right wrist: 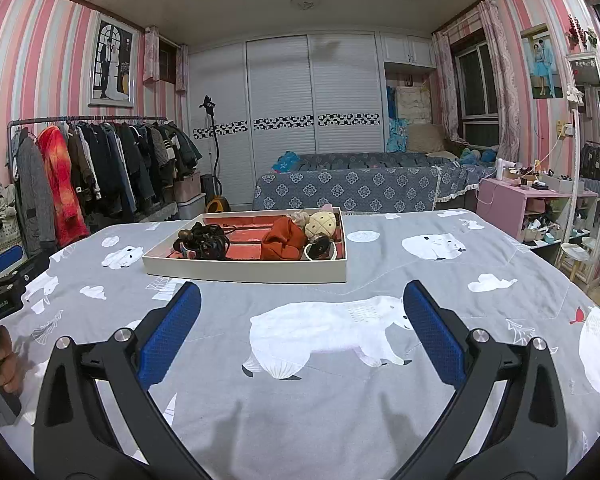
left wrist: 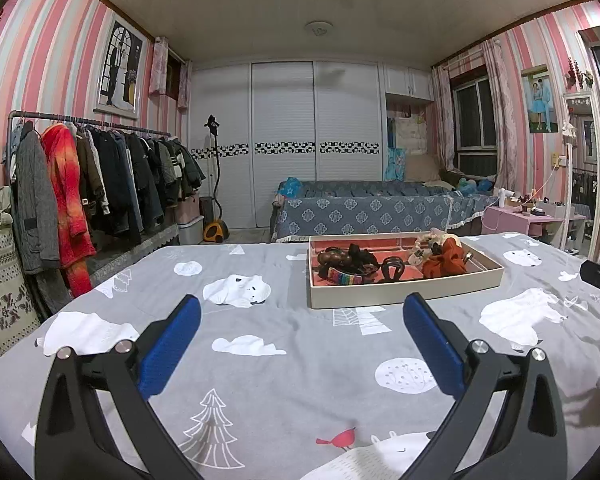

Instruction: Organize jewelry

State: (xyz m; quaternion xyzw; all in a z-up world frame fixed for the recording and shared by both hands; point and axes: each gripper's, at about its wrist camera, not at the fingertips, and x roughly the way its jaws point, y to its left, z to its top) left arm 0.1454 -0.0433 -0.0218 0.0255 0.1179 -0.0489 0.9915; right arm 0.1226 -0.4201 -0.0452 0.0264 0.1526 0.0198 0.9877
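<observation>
Left claw [left wrist: 302, 316] and right claw [right wrist: 302, 304], each spread wide and holding nothing, above a bed [left wrist: 260, 368] with a grey bear-print cover. The jewelry tray [left wrist: 404, 294], cream-walled with a red lining, lies ahead and to the right of the left claw, and ahead and slightly left of the right claw [right wrist: 244, 270]; bare cover separates each claw from the tray's near wall. Inside: dark hair clip [left wrist: 392, 270], wooden bead bracelet [left wrist: 330, 258], rust-orange scrunchie [left wrist: 444, 262]. The bed's far edge runs just behind the tray. Only the right wrist view shows the person's hand [right wrist: 0, 364] on the left handle, and a cream pineapple-patterned item [right wrist: 320, 222].
</observation>
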